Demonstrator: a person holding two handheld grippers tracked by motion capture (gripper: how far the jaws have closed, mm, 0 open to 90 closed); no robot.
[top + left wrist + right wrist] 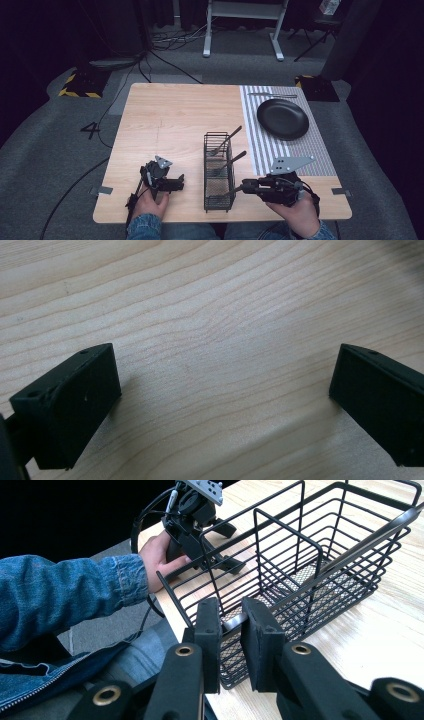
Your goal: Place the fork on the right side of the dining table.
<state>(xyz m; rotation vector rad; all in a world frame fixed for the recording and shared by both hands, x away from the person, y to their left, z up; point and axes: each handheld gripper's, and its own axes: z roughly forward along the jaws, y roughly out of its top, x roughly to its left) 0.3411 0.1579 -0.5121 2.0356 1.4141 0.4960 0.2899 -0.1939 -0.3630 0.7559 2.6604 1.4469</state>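
A black wire basket (218, 201) stands upright on the wooden table (170, 120), with three dark utensils leaning out of its compartments. My right gripper (241, 188) is at the basket's near right side, shut on the handle end of the nearest utensil (232, 191). In the right gripper view the pads (260, 630) pinch that handle (231, 623), and the utensil runs on through the basket (280, 540). My left gripper (179, 183) rests low on the table left of the basket, open, with bare wood between its fingers (75, 400).
A striped placemat (320, 150) lies at the right with a black plate (283, 118) on it and a knife or fork (272, 95) beyond the plate. Both hands are close to the table's near edge. A denim sleeve (65, 595) is behind the basket.
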